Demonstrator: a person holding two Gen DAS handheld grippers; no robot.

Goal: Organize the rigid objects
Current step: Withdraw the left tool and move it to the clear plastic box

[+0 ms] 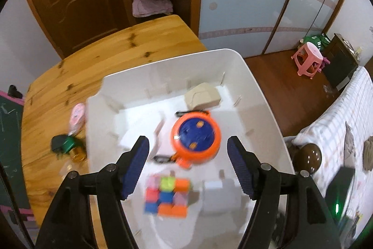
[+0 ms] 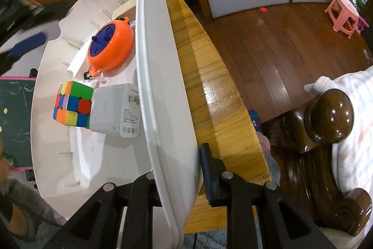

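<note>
My left tool hangs spread and empty above the white bin; inside lie the orange reel at centre, the puzzle cube at six o'clock and the beige box at twelve. My right tool pinches the bin's rim, beside the charger. On the table, at nine o'clock, the pink item and green item remain. Risk: if that rim grip slips, the bin may shift.

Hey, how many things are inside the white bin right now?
4: beige object at the far end, orange reel mid-bin, puzzle cube touching the white charger. More may be hidden.
</note>
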